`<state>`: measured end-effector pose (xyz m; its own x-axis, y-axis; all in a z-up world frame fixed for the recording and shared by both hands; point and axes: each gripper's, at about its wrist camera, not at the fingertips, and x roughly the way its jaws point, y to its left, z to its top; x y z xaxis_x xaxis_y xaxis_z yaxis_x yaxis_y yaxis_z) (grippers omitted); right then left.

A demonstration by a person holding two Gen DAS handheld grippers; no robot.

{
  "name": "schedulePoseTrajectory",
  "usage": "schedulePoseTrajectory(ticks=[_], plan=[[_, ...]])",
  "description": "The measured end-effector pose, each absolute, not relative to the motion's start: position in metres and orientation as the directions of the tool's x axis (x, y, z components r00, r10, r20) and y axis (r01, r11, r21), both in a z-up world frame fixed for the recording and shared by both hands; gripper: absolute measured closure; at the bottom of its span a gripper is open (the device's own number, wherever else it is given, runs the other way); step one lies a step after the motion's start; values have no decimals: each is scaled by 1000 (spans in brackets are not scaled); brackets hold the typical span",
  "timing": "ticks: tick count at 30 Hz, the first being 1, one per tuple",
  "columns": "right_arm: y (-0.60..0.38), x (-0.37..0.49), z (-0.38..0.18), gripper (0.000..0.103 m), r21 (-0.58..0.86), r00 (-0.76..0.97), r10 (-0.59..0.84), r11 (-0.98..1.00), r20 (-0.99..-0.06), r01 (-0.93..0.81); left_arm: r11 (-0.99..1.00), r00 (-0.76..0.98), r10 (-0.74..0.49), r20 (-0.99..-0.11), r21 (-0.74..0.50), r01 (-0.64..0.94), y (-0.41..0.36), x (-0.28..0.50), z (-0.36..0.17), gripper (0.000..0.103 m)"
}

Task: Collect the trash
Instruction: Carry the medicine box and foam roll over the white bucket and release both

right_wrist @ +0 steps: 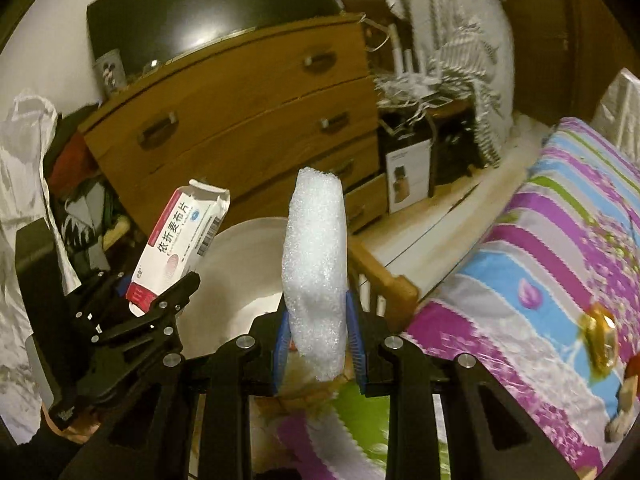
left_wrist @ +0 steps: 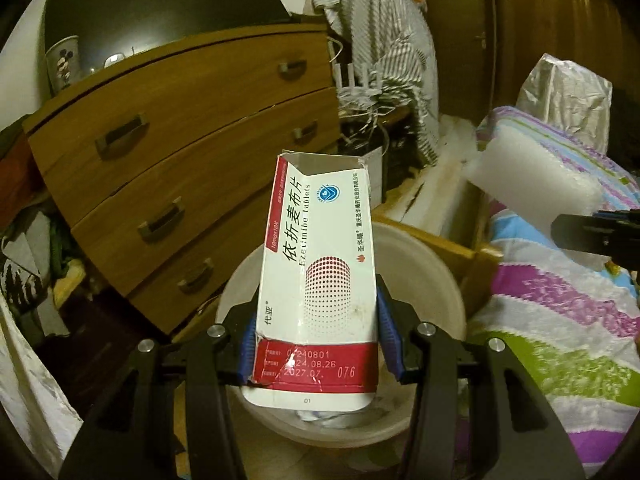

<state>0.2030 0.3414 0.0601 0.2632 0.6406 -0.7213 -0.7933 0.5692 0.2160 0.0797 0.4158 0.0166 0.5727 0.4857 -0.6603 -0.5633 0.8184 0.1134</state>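
My left gripper [left_wrist: 316, 332] is shut on a white and red medicine box [left_wrist: 320, 264] and holds it upright over a white bin [left_wrist: 432, 276] that has crumpled paper inside. The box also shows in the right wrist view [right_wrist: 180, 236], with the left gripper [right_wrist: 160, 300] under it. My right gripper [right_wrist: 318, 340] is shut on a white foam block [right_wrist: 316, 256] and holds it upright beside the bin [right_wrist: 236, 264]. In the left wrist view the foam block [left_wrist: 536, 176] shows at the right, held by the right gripper [left_wrist: 592, 236].
A wooden chest of drawers [left_wrist: 192, 148] stands behind the bin. A bed with a striped colourful cover [right_wrist: 540, 248] lies to the right. Its wooden frame corner [right_wrist: 388, 280] is next to the bin. Clothes and bags pile up at the left [left_wrist: 36, 248].
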Motion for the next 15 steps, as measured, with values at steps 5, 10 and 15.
schedulePoseTrajectory(ticks=[5, 10, 15], plan=[[375, 197, 52, 76, 210, 240, 627, 556, -741, -804, 806, 543, 497, -677, 127, -579, 436, 77, 8, 56], [394, 194, 46, 76, 200, 229, 614, 549, -755, -812, 806, 532, 488, -692, 124, -579, 448, 76, 0, 56], [409, 189, 42, 76, 185, 224, 601, 542, -767, -820, 810, 529, 480, -700, 121, -574, 454, 77, -6, 56]])
